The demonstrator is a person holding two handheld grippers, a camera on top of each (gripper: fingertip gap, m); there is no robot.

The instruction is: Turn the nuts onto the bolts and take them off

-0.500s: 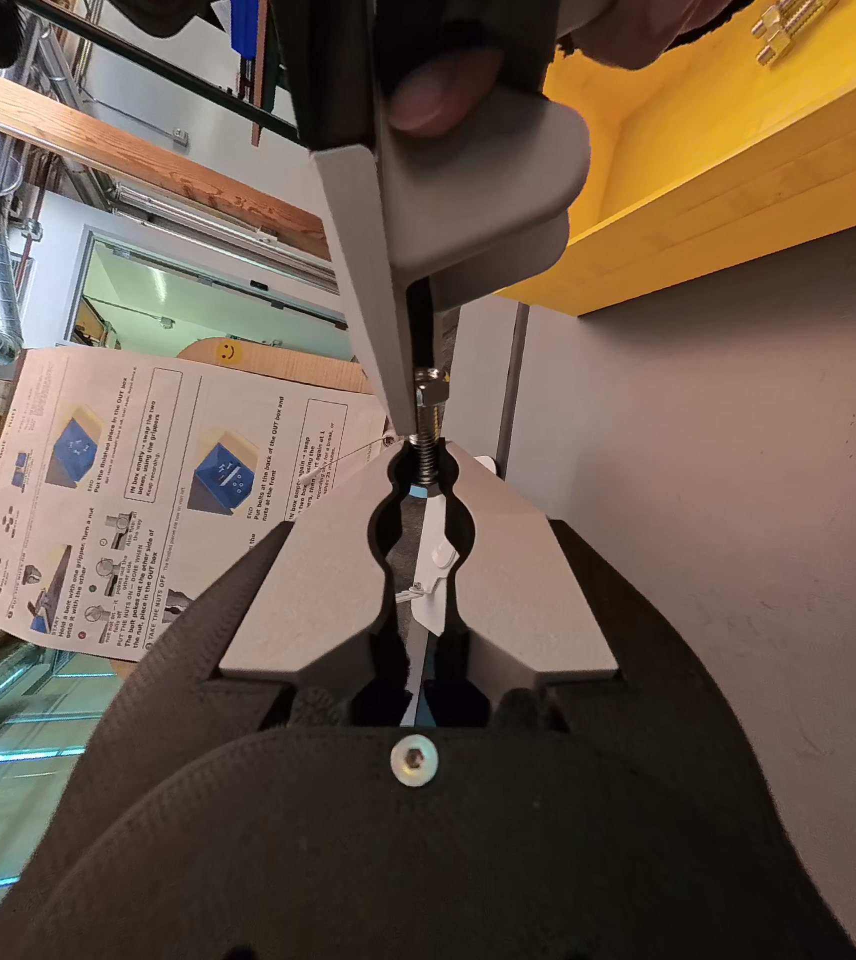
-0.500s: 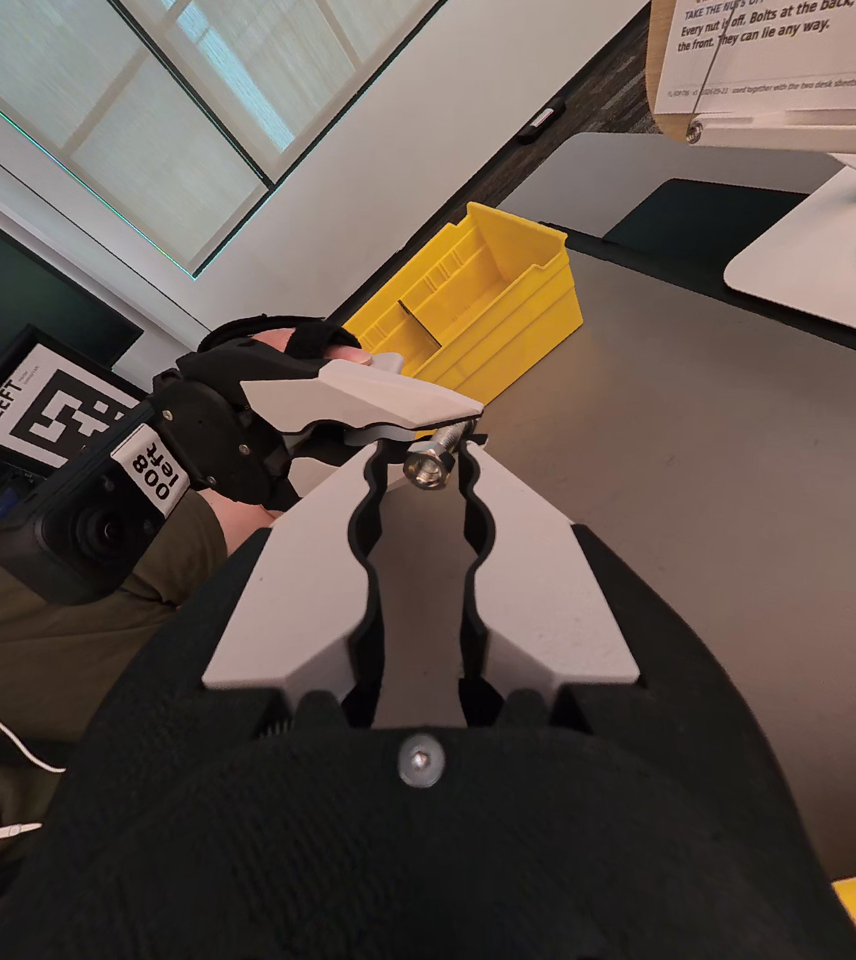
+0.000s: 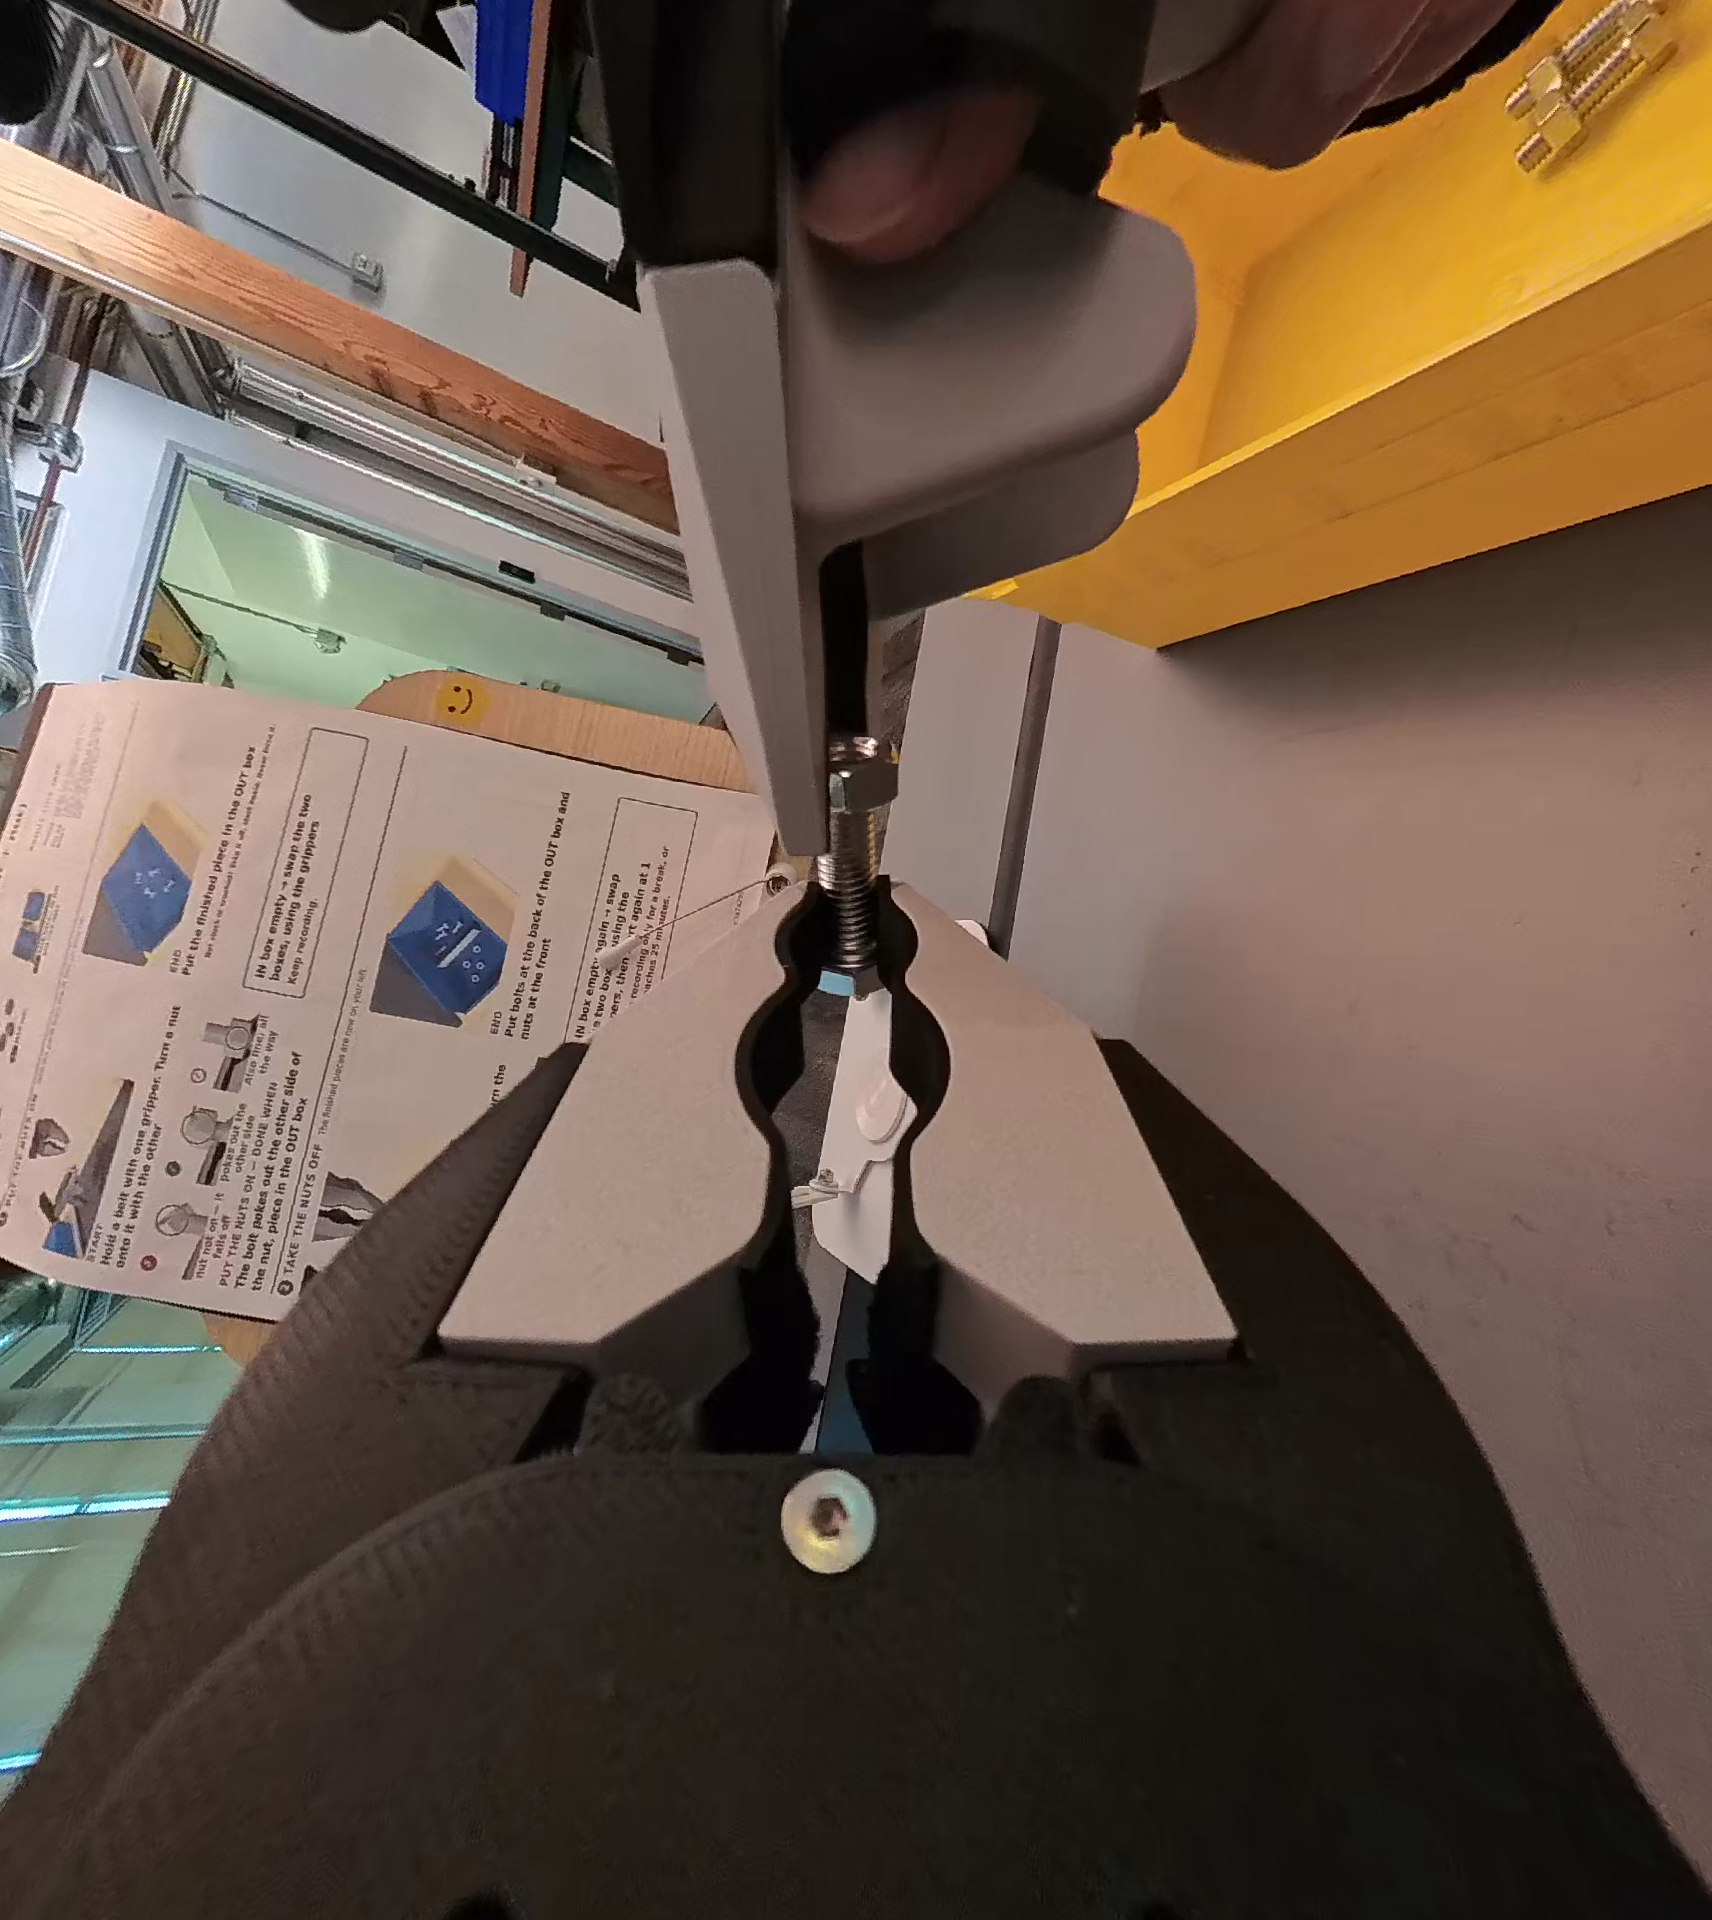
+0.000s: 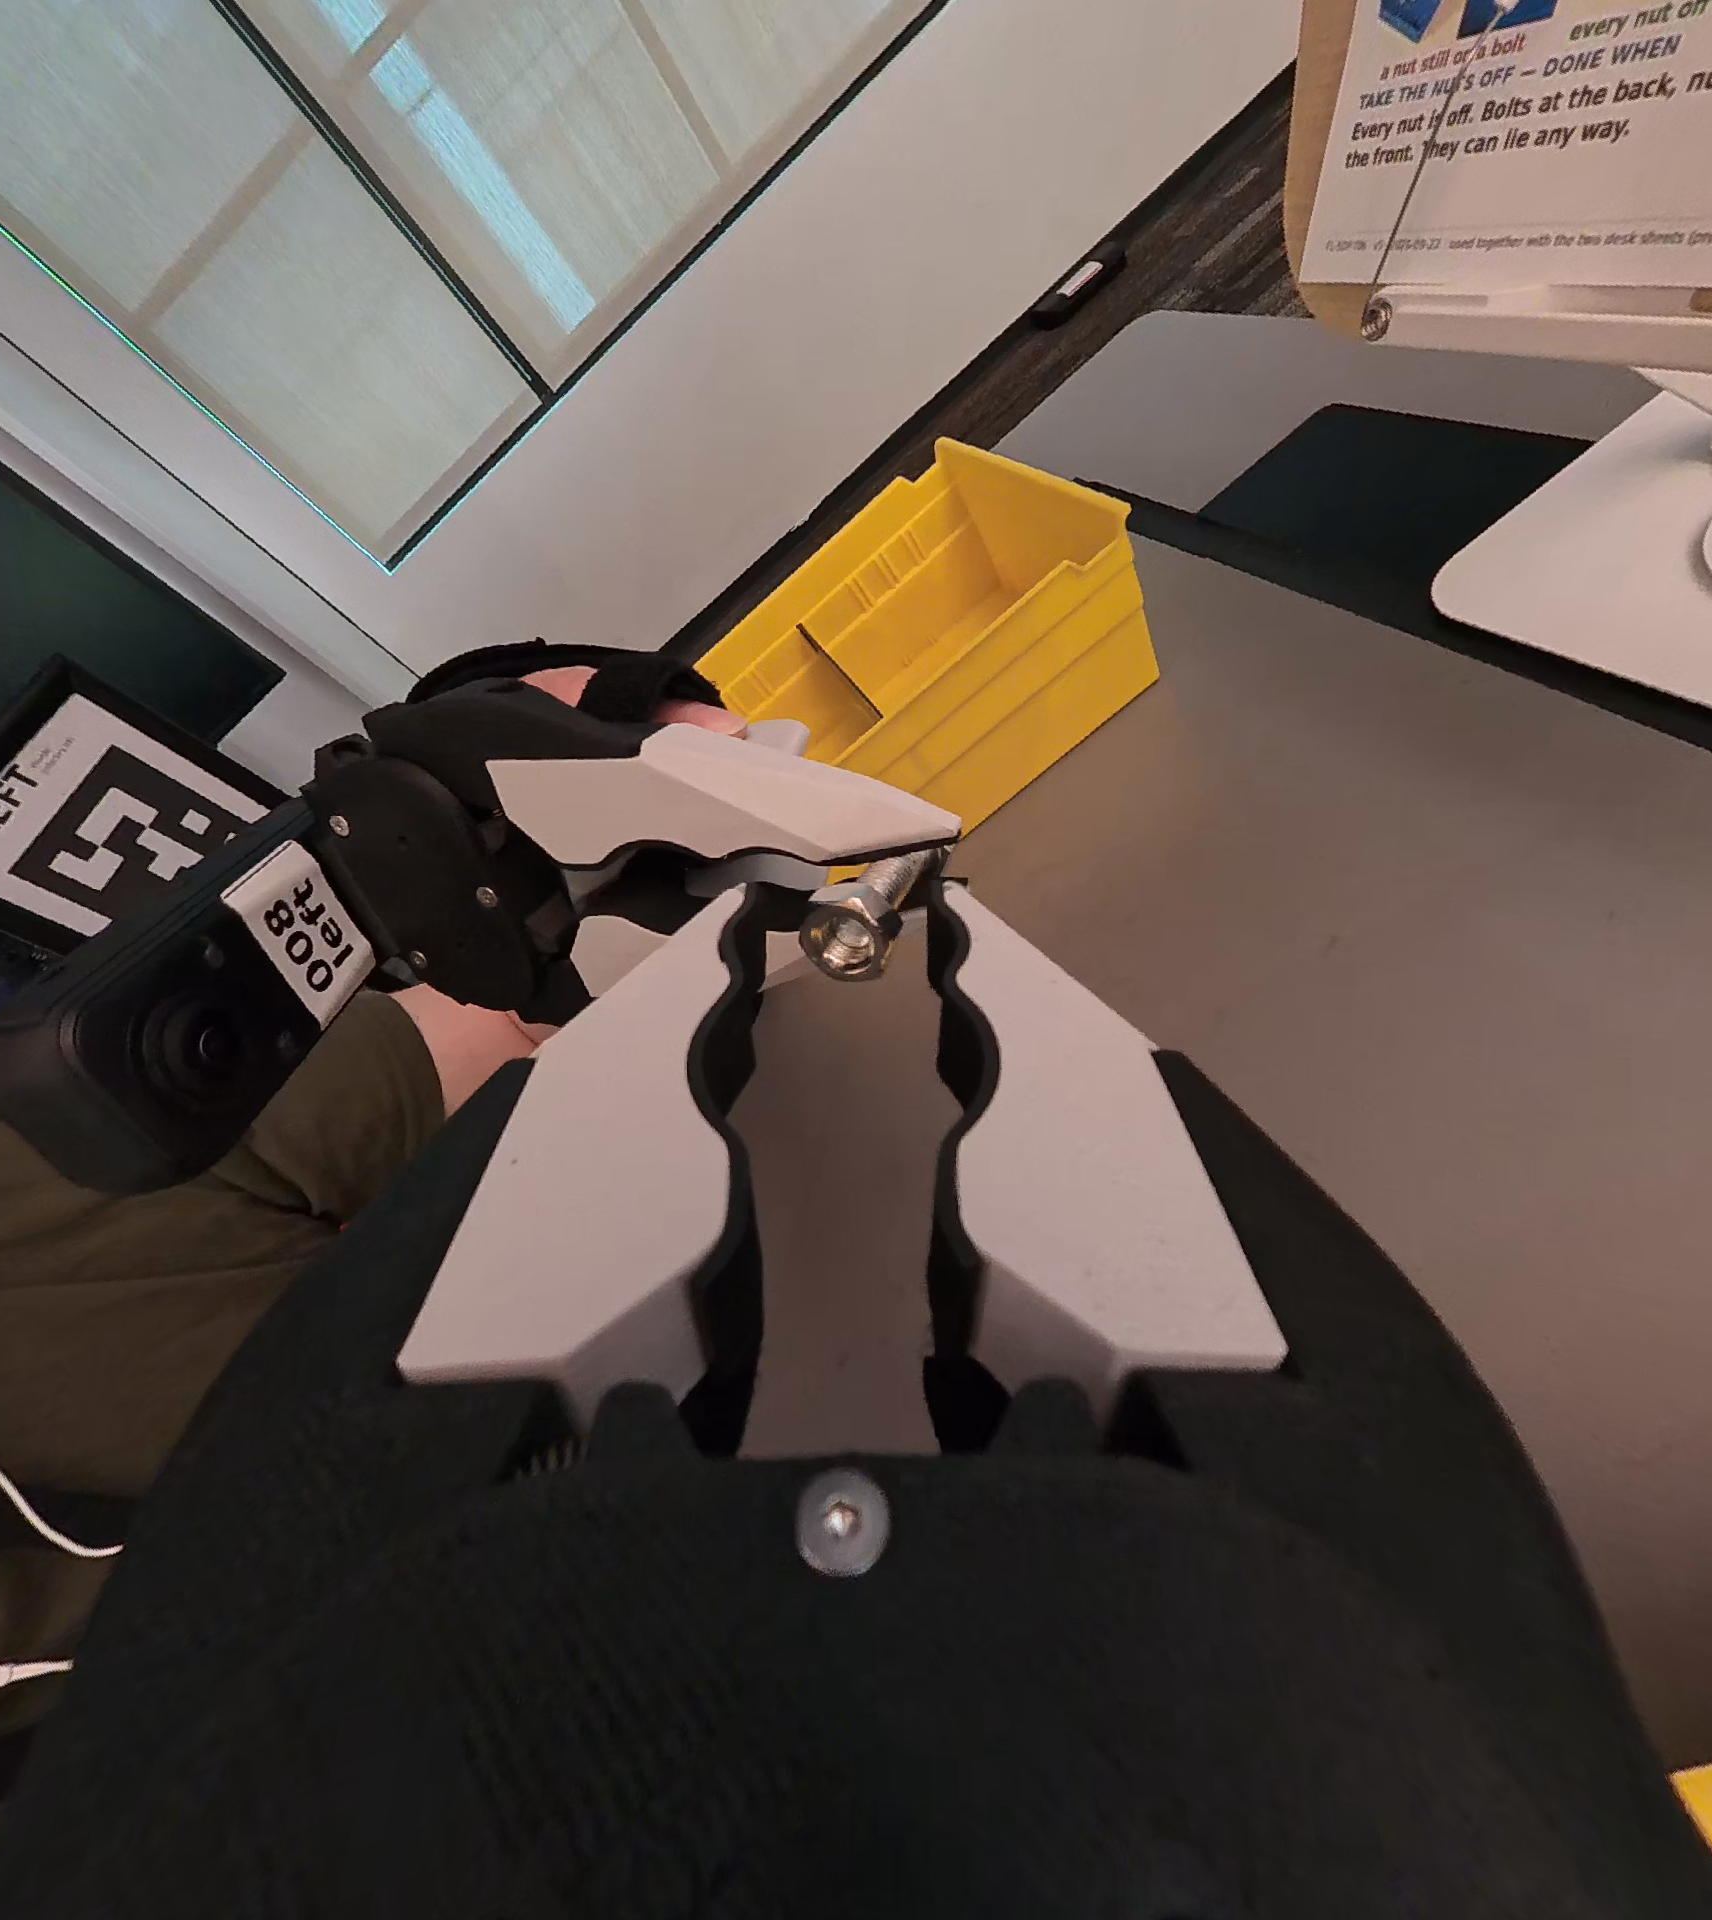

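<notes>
Left wrist view: left gripper (image 3: 847,914) pinches the threaded shank of a bolt (image 3: 850,883) at its tips, nut (image 3: 862,781) at the far end beside the right gripper's finger (image 3: 758,582). Right wrist view: right gripper (image 4: 836,920) spread, nut (image 4: 841,938) between its tips without clear contact; yellow bin (image 4: 987,665) beyond on the grey table (image 4: 1351,1039).

L hand-held gripper (image 3: 847,914) clamped shut; R hand-held gripper (image 4: 836,914) jaws apart, maybe loose.
</notes>
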